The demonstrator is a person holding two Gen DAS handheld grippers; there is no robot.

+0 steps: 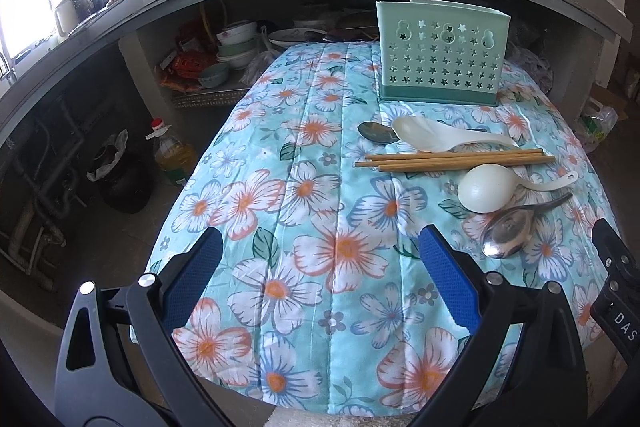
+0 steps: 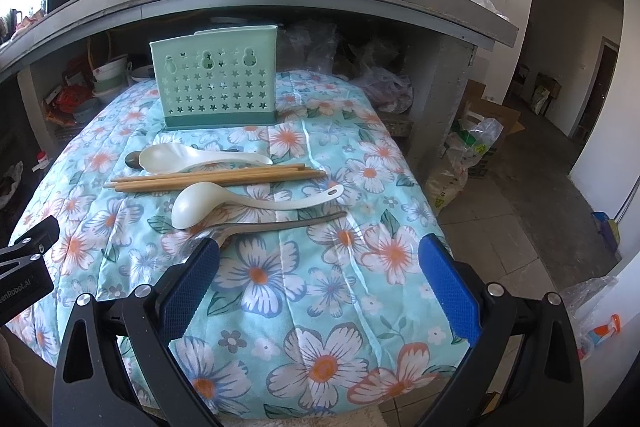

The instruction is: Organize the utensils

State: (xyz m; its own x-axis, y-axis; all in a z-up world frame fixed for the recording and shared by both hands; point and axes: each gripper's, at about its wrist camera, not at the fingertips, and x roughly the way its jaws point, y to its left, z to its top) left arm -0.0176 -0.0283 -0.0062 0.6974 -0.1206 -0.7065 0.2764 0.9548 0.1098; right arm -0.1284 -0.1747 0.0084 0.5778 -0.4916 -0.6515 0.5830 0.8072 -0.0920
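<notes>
Both grippers hover low over the floral cloth (image 1: 320,195), empty. The left gripper (image 1: 320,247) has its jaws spread wide, nothing between the blue pads (image 1: 192,279); the right gripper (image 2: 318,259) is just as wide, its left pad tip over the bowl end of the steel spoon (image 2: 280,225). Landmark is the green holder (image 2: 214,83), upright at the far end of the cloth. Just in front of it lies a white spoon (image 2: 200,157), overlapping a dark spoon (image 2: 133,159) at its bowl. Nearer than that, the chopsticks (image 2: 216,177) lie crosswise in a bundle. Nearer again, a white ladle (image 2: 248,203), then the steel spoon, farthest from the holder.
</notes>
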